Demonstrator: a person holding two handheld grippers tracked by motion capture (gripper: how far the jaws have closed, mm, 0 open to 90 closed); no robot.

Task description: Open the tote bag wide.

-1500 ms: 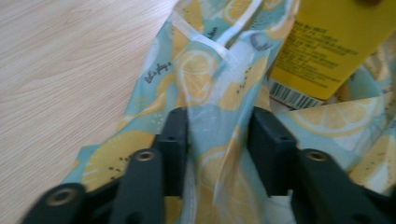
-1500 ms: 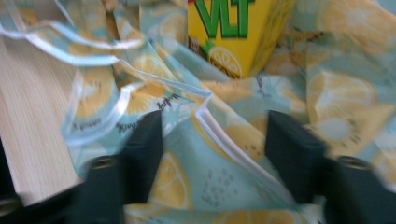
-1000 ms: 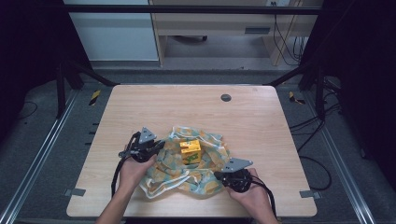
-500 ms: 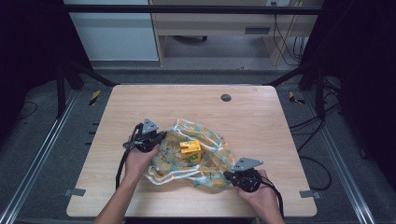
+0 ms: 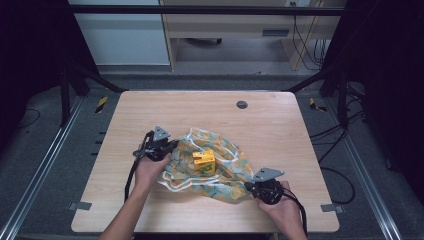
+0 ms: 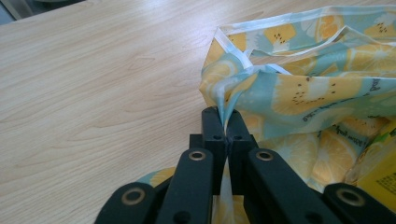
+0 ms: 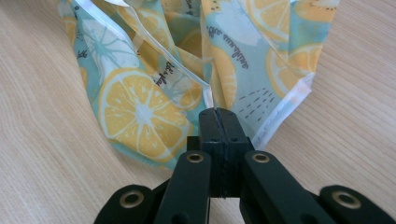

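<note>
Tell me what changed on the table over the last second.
Both hands spread apart: the left gripper shifted away from the person and toward the middle, the right gripper drew back toward the near edge, stretching the lemon-print teal cloth between them. Each stays clamped on a cloth edge. The small yellow box stays on the cloth.
</note>
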